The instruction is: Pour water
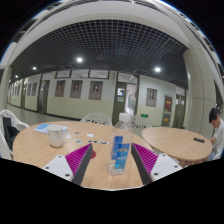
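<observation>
Two fingers (81, 157) flank (not touching) a blue-labelled bottle (119, 154) on the table (40, 148).

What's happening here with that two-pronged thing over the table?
A person is holding a handheld gripper over a round wooden table in a large hall. Its two fingers are open, and a small bottle with a blue label stands on the table between them, not yet gripped. A clear cup sits farther off on the same table. A second round table stands beyond, with a person beside it. No pouring has begun.
</observation>
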{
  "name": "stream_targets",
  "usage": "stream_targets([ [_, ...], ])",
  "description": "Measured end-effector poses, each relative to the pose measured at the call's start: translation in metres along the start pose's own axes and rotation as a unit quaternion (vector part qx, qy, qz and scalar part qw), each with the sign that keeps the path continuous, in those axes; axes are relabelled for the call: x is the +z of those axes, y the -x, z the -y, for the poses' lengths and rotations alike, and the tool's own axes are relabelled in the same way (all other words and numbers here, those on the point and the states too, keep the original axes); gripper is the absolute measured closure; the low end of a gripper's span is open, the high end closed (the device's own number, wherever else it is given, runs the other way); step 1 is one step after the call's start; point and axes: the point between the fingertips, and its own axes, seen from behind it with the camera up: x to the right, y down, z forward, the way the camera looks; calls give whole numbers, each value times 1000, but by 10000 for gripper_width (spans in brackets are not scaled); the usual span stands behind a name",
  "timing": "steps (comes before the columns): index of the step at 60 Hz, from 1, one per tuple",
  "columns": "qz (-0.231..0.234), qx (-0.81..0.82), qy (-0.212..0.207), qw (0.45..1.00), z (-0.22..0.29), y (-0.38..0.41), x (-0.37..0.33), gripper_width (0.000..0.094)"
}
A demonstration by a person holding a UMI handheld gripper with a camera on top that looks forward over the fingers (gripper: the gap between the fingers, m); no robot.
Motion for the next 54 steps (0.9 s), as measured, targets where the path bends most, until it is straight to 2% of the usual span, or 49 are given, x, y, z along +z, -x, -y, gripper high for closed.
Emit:
stream_targets([
  [10,-28,6,17,999,-19,-28,64,106],
  [15,-26,33,24,999,-23,-38,78,106],
  [20,-16,52,10,998,-26,-32,105,122],
  [22,-9,54,7,998,-26,-29,111,253],
  [23,-4,54,9,999,-19,-44,91,319],
  [25,-12,56,4,998,-20,-32,105,451],
  [27,-23,63,5,998,-22,-33,105,455],
  [34,-48,61,-8,997,-24,-32,120,605],
  [39,-63,62,5,996,-25,-31,122,642],
  [40,-62,55,9,997,-21,-38,103,644],
  [44,-68,22,13,997,-9,-21,118,645],
  [49,-85,-103,1,991,27,-1,111,646],
  [54,-88,-262,-4,961,69,32,113,645],
])
